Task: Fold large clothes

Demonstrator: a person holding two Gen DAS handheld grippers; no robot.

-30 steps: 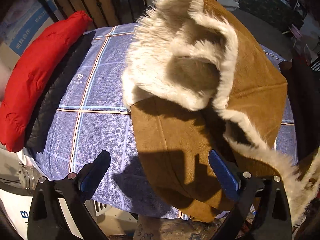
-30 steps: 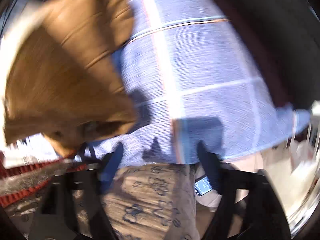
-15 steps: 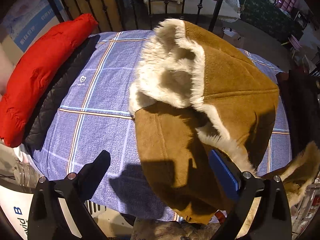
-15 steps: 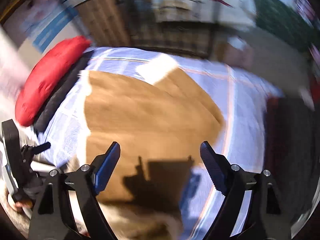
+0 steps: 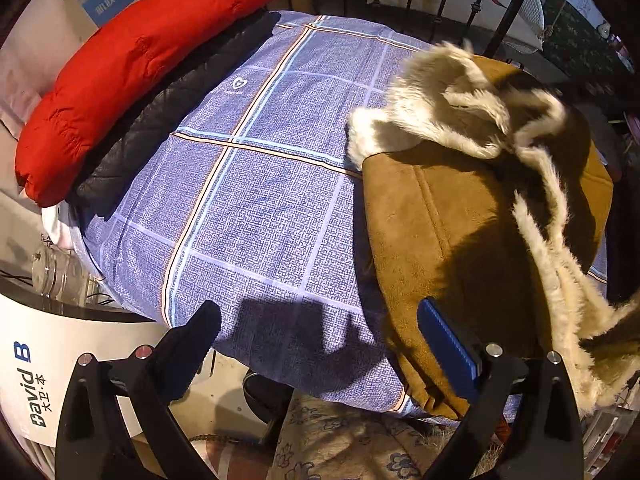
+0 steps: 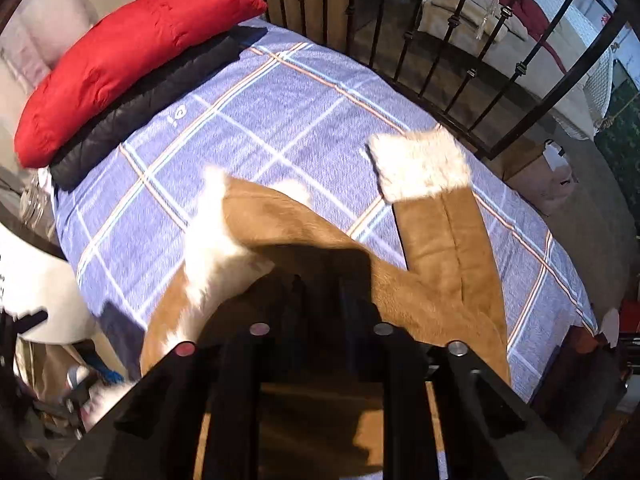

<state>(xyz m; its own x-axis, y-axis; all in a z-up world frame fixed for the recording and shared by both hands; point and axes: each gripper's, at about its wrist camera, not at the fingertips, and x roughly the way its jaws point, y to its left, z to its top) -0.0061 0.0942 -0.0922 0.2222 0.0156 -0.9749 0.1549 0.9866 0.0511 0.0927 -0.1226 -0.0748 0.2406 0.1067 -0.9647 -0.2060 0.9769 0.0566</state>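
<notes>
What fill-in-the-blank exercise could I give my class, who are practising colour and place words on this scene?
1. The puffy quilted jacket lying on top of the black quilted jacket is ____.
2. The brown suede coat has a sleeve cuff lined with white ____.
3. The left gripper has its jaws ____.

Missing words: red; fur; open

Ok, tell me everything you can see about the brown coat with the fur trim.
The brown coat looks like tan suede lined and edged with cream fleece. It lies rumpled on the blue checked bedspread, lining turned out near the collar, one fur-cuffed sleeve stretched flat. Its near edge hangs over the bed's side. The right tongs are closing over it; whether they pinch the fabric is hidden in shadow.
</notes>
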